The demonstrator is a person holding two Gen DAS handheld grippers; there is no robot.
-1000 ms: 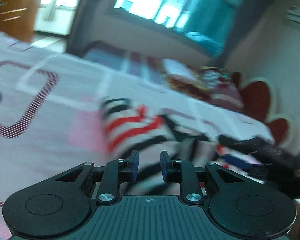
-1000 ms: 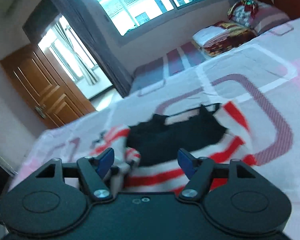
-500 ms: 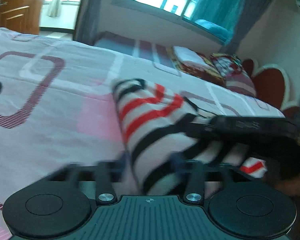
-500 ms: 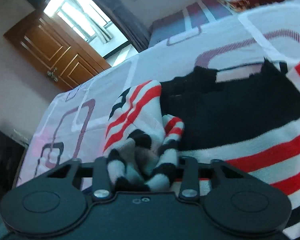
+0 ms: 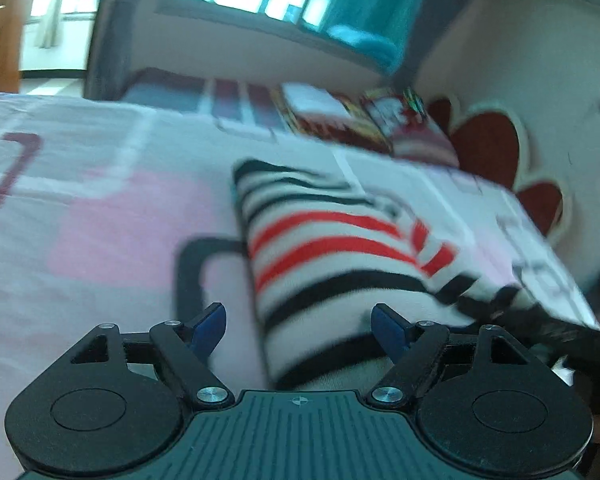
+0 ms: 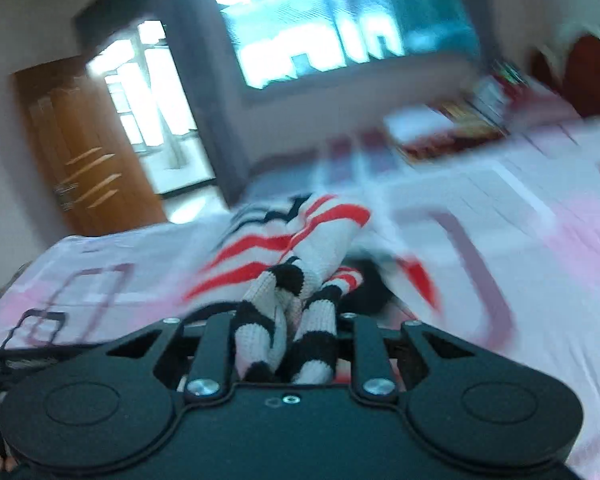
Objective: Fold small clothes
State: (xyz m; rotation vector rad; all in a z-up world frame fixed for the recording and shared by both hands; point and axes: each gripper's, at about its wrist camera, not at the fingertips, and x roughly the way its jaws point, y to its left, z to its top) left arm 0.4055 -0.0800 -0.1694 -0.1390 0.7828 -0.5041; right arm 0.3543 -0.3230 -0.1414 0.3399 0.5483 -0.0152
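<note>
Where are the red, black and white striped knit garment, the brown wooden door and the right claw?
Red, black and white striped knit garment (image 5: 340, 248): left wrist view, red stripes.
Brown wooden door (image 6: 88, 152): right wrist view, panel.
Right claw (image 6: 288, 340): right wrist view, gripped fabric.

A bed (image 5: 112, 216) covered by a pink and white sheet with rounded-square outlines. A striped red, black and white knitted garment (image 5: 340, 248) lies on it. Folded bedding, perhaps blankets (image 5: 332, 120), sits blurred at the far end.
</note>
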